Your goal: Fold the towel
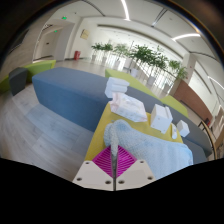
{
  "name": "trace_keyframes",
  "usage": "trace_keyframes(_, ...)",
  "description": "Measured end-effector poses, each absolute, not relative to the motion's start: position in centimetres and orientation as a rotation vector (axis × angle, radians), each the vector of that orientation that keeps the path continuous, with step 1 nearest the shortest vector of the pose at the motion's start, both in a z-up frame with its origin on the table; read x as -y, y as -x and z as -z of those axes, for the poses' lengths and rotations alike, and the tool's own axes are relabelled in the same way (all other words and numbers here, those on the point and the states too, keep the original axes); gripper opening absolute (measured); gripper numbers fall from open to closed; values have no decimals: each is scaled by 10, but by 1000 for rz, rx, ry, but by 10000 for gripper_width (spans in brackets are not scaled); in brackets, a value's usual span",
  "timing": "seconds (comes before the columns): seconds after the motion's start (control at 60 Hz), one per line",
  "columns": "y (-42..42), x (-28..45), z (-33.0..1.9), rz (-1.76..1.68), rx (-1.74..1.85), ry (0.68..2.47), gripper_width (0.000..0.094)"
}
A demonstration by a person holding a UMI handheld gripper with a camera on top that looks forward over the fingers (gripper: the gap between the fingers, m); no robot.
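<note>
My gripper (113,152) is shut, its magenta pads (103,160) pressed together on a fold of the pale grey-white towel (140,145). The towel rises from between the fingertips and spreads ahead and to the right over a yellow table (108,118). The pinched edge stands up as a narrow ridge just above the pads.
Folded white towels (118,88) and a crumpled one (128,108) lie further along the yellow table. White boxes (160,118) stand at the right. A blue-grey sofa (70,92) is at the left, potted plants (140,55) beyond, grey floor (40,140) at the left.
</note>
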State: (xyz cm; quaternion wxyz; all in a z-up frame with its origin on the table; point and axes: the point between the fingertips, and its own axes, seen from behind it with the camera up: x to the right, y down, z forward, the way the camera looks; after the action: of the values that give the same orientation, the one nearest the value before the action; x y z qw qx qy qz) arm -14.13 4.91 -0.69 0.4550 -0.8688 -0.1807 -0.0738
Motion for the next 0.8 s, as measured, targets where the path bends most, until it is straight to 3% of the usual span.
trace_keyframes(0.25,146,-37,-3,57,400,2175,7)
trace_keyframes(0.467,72,-48,-103,19,238,2064,6)
trace_keyframes(0.567,-2,-53,-129,83,145,2042,7)
trace_keyframes(0.65,-65,-55,-122,162,63,2071,6)
trace_keyframes(0.8,-144,-51,-76,234,-58,2163,6)
